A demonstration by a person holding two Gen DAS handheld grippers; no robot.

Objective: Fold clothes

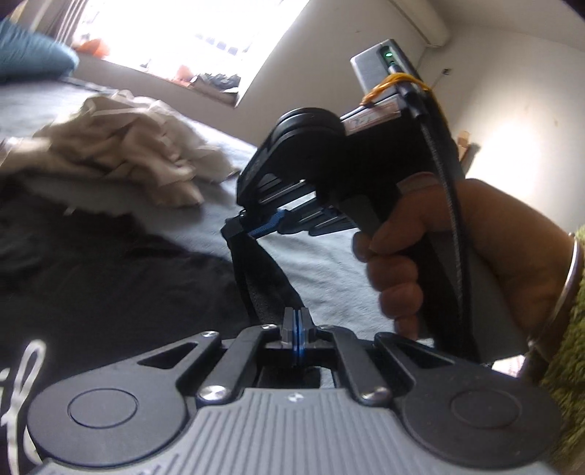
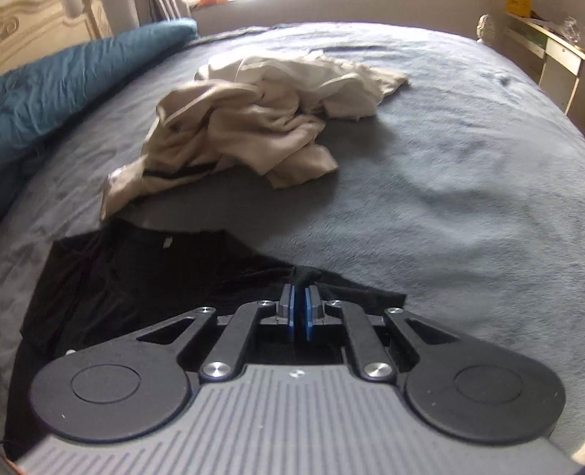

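Note:
A black garment with white lettering lies spread on the grey bed, near me. My right gripper is shut on a bunched bit of its edge, which sticks up between the blue pads. In the left wrist view, a taut strip of the black garment runs from the right gripper, held by a hand, down to my left gripper. The left gripper's pads are pressed together on the strip's lower end. The two grippers are close to each other.
A crumpled pile of beige clothes lies on the grey bed cover beyond the black garment. A blue blanket lies along the left side. A shelf unit stands at the far right, and a bright window is behind the bed.

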